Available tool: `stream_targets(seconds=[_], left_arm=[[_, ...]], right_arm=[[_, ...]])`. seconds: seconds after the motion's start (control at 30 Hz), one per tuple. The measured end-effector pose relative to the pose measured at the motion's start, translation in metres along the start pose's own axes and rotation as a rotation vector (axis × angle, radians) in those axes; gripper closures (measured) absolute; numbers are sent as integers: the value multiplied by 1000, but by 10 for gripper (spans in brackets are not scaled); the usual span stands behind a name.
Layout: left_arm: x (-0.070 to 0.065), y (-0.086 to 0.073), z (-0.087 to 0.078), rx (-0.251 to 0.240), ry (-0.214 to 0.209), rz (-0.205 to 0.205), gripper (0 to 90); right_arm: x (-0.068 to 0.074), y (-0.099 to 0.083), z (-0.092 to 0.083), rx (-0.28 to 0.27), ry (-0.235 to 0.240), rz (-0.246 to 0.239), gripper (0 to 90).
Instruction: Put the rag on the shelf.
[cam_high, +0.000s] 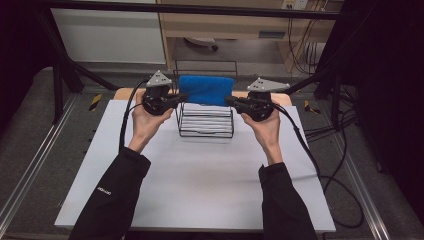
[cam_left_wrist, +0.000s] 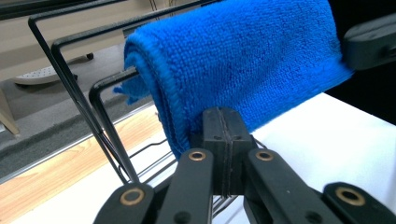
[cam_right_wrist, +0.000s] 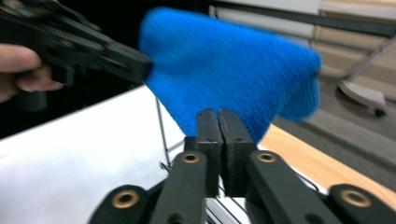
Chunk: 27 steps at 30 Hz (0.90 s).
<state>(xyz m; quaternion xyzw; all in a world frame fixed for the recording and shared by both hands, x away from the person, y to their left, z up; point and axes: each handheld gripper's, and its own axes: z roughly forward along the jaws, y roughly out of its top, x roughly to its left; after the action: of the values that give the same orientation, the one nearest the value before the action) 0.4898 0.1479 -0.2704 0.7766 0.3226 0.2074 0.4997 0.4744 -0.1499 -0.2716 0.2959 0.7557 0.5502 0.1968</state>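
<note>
Fingers of both grippers, left (cam_high: 182, 96) and right (cam_high: 231, 100), pinch one blue towel (cam_high: 206, 89) over one wire rack (cam_high: 206, 125).

A white sheet (cam_high: 200, 175) covers most of the table, and a strip of bare wooden tabletop (cam_high: 125, 93) shows along its far edge. Grey carpet (cam_high: 30, 125) lies on both sides of the table, with aluminium rails (cam_high: 30, 167) running along it on the left and right. Small yellow-and-black striped markers (cam_high: 95, 101) sit on the floor near the table's far left and far right corners. On the right, black cables (cam_high: 340, 185) loop over the carpet. At the far side stands a light wooden desk (cam_high: 225, 25), with a white chair base (cam_high: 202, 44) under it and hanging wires (cam_high: 300, 50) at its right end. A white panel (cam_high: 107, 35) stands at far left.
</note>
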Motion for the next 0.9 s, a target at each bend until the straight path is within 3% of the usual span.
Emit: stream_targets(seconds=[0.2, 0.47, 0.8, 0.9], left_arm=[[1, -4, 5, -8, 6, 10, 900], [0, -5, -1, -16, 1, 1, 863], [1, -18, -28, 36, -8, -11, 656], [1, -27, -35, 56, -6, -21, 567]], right_arm=[[-10, -14, 11, 17, -88, 15, 900], [-11, -17, 4, -17, -81, 13, 840], [-3, -14, -28, -50, -36, 73, 519], [-1, -15, -36, -66, -42, 106, 360]])
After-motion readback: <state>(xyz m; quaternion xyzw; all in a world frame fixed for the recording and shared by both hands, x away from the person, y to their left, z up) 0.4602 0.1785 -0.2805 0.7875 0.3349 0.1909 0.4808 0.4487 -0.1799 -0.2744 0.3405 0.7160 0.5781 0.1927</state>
